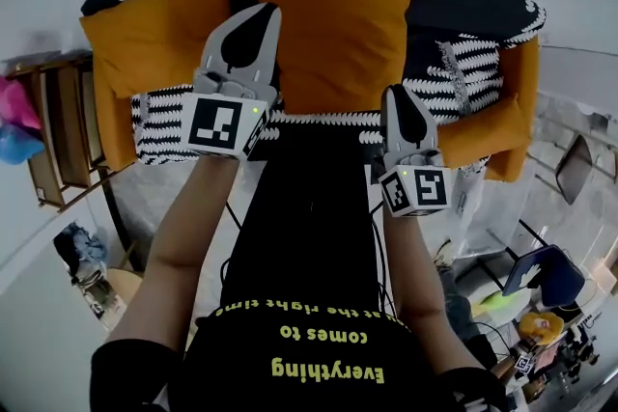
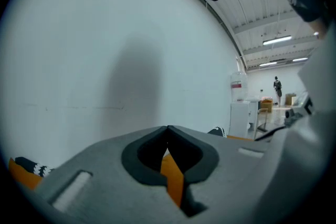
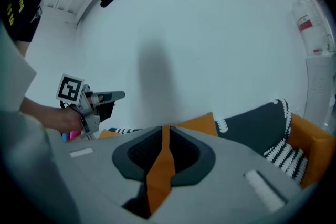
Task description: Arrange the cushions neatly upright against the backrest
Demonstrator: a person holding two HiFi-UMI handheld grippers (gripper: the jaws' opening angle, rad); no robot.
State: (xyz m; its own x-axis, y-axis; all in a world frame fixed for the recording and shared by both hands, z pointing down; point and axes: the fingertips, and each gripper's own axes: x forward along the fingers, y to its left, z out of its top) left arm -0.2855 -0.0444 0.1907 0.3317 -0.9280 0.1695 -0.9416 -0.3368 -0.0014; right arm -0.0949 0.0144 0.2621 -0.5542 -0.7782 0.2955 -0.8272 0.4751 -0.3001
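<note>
A sofa (image 1: 483, 5) in black with white pattern carries orange cushions. The big middle cushion (image 1: 338, 24) stands upright against the backrest, and a second one (image 1: 154, 39) leans at the left. A third orange cushion (image 1: 488, 135) rests by the right arm, with a patterned cushion (image 1: 463, 77) beside it. My left gripper (image 1: 264, 12) is shut and empty, held in front of the gap between the left and middle cushions. My right gripper (image 1: 398, 94) hovers lower, at the middle cushion's lower right corner. Its jaws stand a slit apart (image 3: 166, 127), and orange shows through the slit.
A wooden shelf (image 1: 58, 140) with pink and blue things stands left of the sofa. A blue chair (image 1: 546, 275) and clutter sit on the floor at the lower right. A white wall rises behind the sofa. A white cabinet (image 2: 242, 118) stands far off.
</note>
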